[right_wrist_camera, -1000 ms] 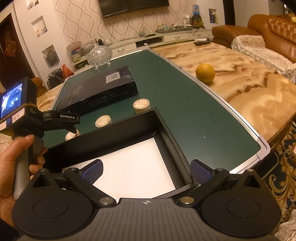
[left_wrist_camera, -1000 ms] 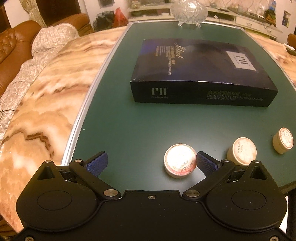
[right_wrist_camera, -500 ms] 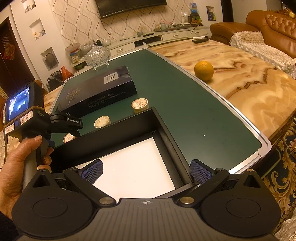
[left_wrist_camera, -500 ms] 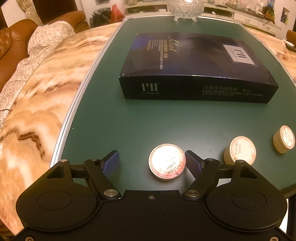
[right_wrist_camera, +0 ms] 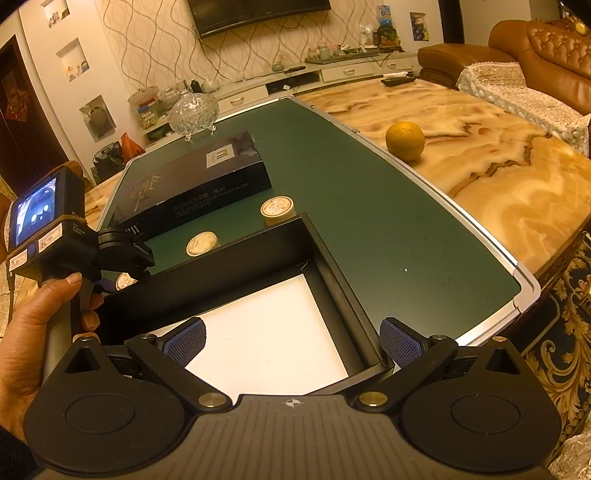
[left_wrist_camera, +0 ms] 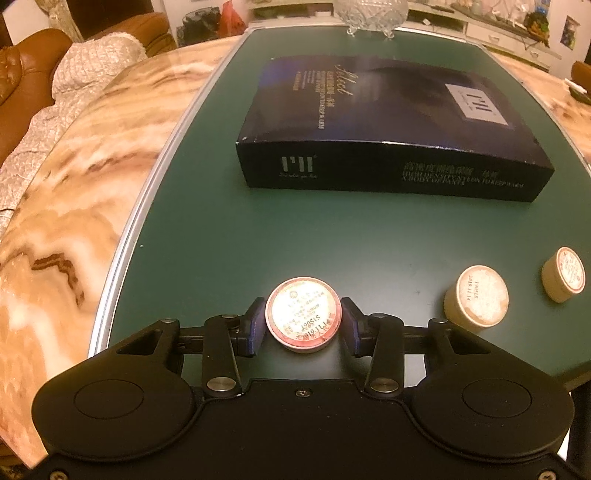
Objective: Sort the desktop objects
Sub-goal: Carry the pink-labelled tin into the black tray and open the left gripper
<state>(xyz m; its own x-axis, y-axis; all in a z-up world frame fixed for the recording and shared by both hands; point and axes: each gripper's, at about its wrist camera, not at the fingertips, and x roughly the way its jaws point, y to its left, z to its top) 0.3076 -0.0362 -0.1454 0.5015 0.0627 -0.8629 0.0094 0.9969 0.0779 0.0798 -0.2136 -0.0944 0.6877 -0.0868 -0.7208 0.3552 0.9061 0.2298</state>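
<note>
A small round tin with a red-rimmed white label [left_wrist_camera: 303, 314] sits on the green table mat [left_wrist_camera: 295, 236], and my left gripper [left_wrist_camera: 303, 325] is shut on it, both blue pads pressing its sides. Two more round tins [left_wrist_camera: 476, 296] [left_wrist_camera: 564, 274] stand to its right. In the right wrist view my right gripper [right_wrist_camera: 293, 341] is open above an open black tray with a white floor [right_wrist_camera: 266, 332]. The hand-held left gripper body [right_wrist_camera: 74, 240] shows at left there, hiding most of the held tin [right_wrist_camera: 125, 281]. The other tins [right_wrist_camera: 202, 243] [right_wrist_camera: 277, 209] stand behind the tray's far wall.
A large dark flat box [left_wrist_camera: 388, 122] lies on the mat beyond the tins, with a glass bowl [left_wrist_camera: 371, 13] behind it. An orange [right_wrist_camera: 405, 140] rests on the marble tabletop [right_wrist_camera: 498, 166] at right. A brown sofa [left_wrist_camera: 26, 74] stands beyond the table's left edge.
The left gripper's jaws have closed from wide open onto the red-rimmed tin, which now sits centred between them. The right gripper and the tray have stayed put.
</note>
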